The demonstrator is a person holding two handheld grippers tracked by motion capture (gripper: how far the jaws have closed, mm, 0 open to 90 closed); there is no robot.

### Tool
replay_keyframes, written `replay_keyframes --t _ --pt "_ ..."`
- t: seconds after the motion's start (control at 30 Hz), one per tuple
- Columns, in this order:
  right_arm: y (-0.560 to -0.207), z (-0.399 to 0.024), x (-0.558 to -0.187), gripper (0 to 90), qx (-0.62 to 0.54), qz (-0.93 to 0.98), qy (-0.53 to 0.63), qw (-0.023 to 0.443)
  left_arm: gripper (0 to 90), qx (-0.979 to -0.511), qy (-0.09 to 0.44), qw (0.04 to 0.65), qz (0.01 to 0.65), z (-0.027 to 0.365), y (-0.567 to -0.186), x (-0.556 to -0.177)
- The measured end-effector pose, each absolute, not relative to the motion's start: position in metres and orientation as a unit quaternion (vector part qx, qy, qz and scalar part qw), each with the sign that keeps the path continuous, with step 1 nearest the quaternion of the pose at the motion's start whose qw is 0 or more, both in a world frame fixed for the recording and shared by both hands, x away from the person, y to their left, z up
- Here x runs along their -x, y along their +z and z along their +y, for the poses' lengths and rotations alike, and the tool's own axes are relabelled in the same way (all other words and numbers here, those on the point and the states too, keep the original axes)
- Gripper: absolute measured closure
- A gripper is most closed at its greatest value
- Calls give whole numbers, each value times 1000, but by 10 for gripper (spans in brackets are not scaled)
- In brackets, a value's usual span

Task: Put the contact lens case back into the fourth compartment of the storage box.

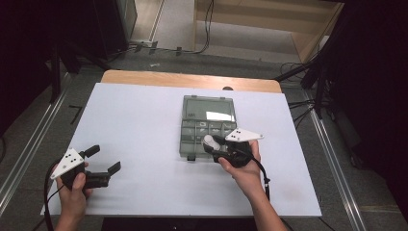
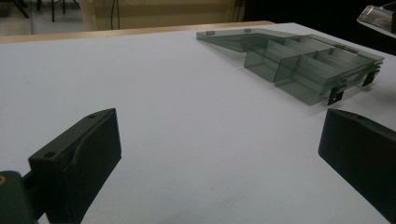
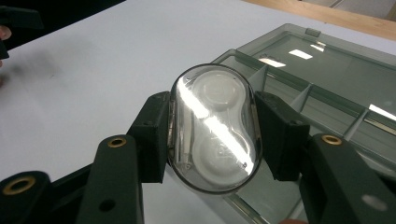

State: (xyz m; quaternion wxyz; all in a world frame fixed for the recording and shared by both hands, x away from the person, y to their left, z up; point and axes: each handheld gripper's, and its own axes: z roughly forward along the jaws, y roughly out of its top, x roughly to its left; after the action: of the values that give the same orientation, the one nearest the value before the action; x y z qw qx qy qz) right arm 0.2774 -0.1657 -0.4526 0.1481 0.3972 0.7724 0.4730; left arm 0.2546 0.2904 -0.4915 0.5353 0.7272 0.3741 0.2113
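Observation:
A clear oval case (image 3: 214, 127) with a white insert sits clamped between the two black jaws of my right gripper (image 3: 212, 130). In the high view the case (image 1: 210, 142) and the right gripper (image 1: 216, 147) hang over the near compartments of a smoky grey plastic organiser box (image 1: 208, 126), whose lid lies open toward the far side. The box's dividers (image 3: 306, 95) pass right behind the case. My left gripper (image 1: 104, 159) rests near the table's near left corner, jaws wide apart with bare table between them (image 2: 219, 154). The organiser box (image 2: 299, 63) lies well off at its upper right.
A white sheet (image 1: 144, 130) covers the table, with a wooden strip (image 1: 187, 79) along the far edge. Cables and metal rails run on the floor at both sides. Much open white surface lies between the left gripper and the box.

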Motion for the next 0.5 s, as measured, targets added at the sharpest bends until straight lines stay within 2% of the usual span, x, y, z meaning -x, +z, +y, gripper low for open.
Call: replay_keyframes --t 0.5 --pt "-455 -178 -288 473 -416 763 469 154 0 -728 216 535 369 289 -491 -254"
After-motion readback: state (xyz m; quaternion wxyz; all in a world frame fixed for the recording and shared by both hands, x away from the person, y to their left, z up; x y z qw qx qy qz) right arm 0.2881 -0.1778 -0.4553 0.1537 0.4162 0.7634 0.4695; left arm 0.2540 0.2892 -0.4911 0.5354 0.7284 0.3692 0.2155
